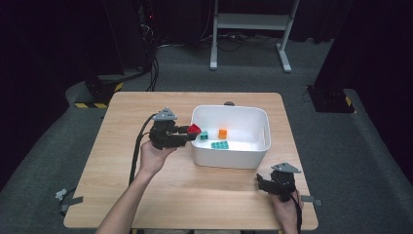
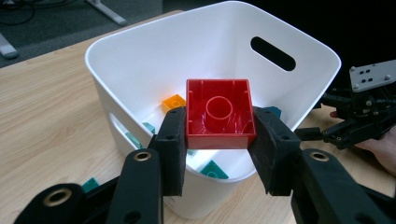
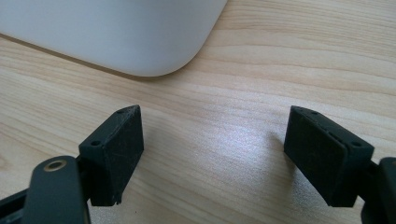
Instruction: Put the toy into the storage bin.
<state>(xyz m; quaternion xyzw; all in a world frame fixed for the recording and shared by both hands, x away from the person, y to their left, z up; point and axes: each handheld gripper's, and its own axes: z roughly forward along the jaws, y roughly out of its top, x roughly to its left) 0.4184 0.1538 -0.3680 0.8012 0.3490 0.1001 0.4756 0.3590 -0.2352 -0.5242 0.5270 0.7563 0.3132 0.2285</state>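
My left gripper [image 1: 191, 132] [image 2: 219, 135] is shut on a red brick [image 1: 194, 129] [image 2: 219, 114], gripped by its two sides with its hollow underside facing the camera. It hovers at the left rim of the white bin [image 1: 265, 127] [image 2: 140, 51]. Inside the bin lie an orange brick [image 1: 222, 133] [image 2: 172, 102], a small teal brick [image 1: 204, 136] and a flat teal plate [image 1: 220, 145]. My right gripper [image 1: 260, 182] [image 3: 212, 154] rests low over the table near the bin's front right corner [image 3: 140, 32], jaws wide open with bare wood between them.
The wooden table [image 1: 146, 195] has free room in front of and left of the bin. The right gripper and its hand [image 2: 369, 116] appear beyond the bin in the left gripper view. Black cables trail from both grippers.
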